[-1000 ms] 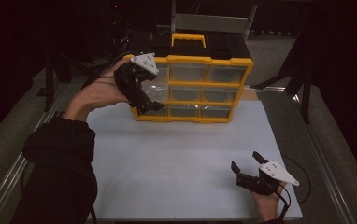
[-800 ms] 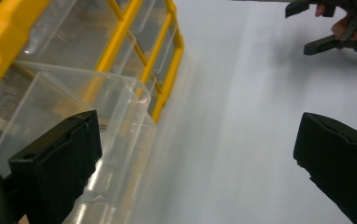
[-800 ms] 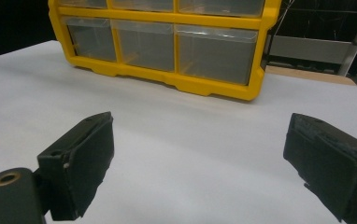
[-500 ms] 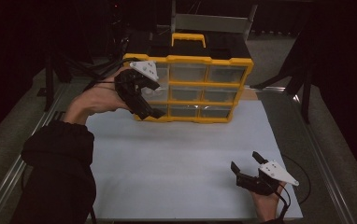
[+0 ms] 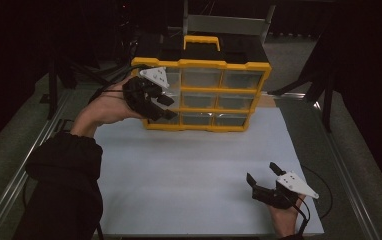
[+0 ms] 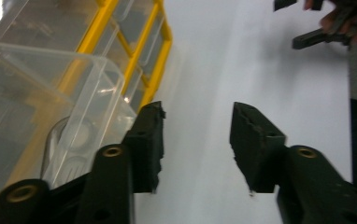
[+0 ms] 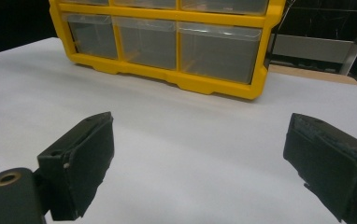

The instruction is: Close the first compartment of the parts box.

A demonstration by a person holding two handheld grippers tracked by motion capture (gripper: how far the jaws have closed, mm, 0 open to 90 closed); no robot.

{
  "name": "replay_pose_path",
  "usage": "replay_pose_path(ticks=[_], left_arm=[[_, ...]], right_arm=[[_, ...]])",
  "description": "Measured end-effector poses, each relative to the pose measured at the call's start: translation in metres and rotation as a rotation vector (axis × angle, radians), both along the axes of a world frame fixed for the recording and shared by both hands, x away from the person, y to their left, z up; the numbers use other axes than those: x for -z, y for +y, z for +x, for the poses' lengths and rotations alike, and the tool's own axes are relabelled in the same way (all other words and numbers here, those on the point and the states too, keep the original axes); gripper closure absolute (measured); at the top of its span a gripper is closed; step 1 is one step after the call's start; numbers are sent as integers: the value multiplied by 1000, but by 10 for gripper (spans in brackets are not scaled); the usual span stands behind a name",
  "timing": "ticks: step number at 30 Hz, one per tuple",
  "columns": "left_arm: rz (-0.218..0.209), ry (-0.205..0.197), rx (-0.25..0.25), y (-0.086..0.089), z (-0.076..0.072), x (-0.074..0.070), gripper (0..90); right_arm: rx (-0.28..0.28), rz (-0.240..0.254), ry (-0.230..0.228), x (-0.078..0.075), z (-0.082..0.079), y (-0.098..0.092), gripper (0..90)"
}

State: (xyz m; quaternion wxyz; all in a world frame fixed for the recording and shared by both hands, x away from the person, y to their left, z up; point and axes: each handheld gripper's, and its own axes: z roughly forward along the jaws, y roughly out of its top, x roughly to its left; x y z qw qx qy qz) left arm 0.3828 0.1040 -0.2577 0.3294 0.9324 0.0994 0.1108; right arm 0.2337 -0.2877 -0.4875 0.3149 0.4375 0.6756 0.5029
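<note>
Yellow plastic organizer cabinet with clear drawers (image 5: 204,95): upper centre of high view, on white table (image 5: 194,170). Left gripper (image 6: 195,140): jaws just narrowing, apart, nothing between them, beside a protruding clear drawer (image 6: 50,116). Right gripper (image 5: 261,177): jaws apart, idle, lower right. Risk: jaws miss the drawer lip and nudge the cabinet.

White table (image 5: 189,175) and a metal frame (image 5: 226,22) behind

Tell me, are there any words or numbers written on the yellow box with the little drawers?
None can be read. The yellow drawer organizer, its clear drawers and its black lid with the yellow handle show no lettering, label or number in these pictures.
</note>
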Motion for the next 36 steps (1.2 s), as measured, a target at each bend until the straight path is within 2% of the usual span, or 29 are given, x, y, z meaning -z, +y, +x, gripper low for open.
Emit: replay_pose_path(ticks=[6,15,22,28,36], left_arm=[[-3,-13,-6,0,1,3,730],[-6,1,-12,2,3,8,896],[7,23,-30,6,5,14,900],[8,22,-62,9,7,19,900],[-5,-1,-104,13,9,23,900]], right_arm=[[0,0,0,0,0,0,87],[1,4,0,0,0,0,87],[1,-3,-8,0,0,0,87],[-1,-4,-9,0,0,0,87],[-2,-4,-7,0,0,0,86]])
